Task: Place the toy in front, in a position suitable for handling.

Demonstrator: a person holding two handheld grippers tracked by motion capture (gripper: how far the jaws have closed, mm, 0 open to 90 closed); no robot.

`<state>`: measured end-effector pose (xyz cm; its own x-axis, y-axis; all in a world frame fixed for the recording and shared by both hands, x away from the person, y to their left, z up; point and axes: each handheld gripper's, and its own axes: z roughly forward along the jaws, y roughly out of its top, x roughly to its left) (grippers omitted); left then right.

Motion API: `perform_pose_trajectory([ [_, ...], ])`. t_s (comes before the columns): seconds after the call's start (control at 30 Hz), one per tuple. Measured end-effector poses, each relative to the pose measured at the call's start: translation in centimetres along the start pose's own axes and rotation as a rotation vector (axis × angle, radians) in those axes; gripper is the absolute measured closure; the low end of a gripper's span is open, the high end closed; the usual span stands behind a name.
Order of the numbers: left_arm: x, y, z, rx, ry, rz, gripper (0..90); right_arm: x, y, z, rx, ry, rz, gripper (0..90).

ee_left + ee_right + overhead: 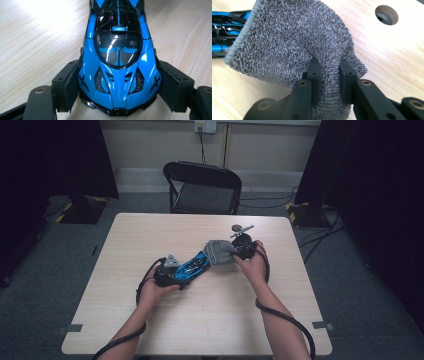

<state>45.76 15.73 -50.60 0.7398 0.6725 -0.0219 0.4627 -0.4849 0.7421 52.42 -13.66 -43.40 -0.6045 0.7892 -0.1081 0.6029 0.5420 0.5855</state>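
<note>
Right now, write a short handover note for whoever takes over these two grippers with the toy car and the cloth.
Left gripper: fingers clamped on the sides of the blue toy car, which sits on the table.
Right gripper: shut on a fold of the grey cloth, which lies draped over the car's far end.
Done: car held steady, cloth brought onto it.
Left: probably wiping the rest of the body toward the held end; how much is already wiped cannot be told.

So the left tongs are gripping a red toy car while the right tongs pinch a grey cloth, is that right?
Nearly. The car is blue, not red, as the left gripper view shows. The left tongs do grip it by its sides, and the right tongs do pinch the grey cloth.
</note>
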Motion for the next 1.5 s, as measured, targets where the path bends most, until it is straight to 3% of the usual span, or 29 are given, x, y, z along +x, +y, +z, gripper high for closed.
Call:
perform_pose_trajectory([
  [0.3,0.0,0.0,0.0,0.0,0.0,0.0,25.5,-0.1,0.5,-0.8,-0.013,-0.03,-0.018,74.9],
  [0.63,0.0,0.0,0.0,0.001,-0.002,0.002,25.6,-0.5,0.3,-0.7,-0.005,-0.049,-0.001,75.2],
  [1.33,0.0,0.0,0.0,0.001,-0.003,0.002,25.6,-0.6,-1.0,0.9,0.05,-0.064,-0.003,75.5],
  [1.43,0.0,0.0,0.0,0.0,-0.004,0.002,25.6,-1.0,-1.4,0.9,0.084,-0.109,-0.021,75.6],
  [1.5,0.0,0.0,0.0,0.0,-0.004,0.002,25.6,-1.9,-2.0,0.6,0.059,-0.083,0.035,75.5],
])
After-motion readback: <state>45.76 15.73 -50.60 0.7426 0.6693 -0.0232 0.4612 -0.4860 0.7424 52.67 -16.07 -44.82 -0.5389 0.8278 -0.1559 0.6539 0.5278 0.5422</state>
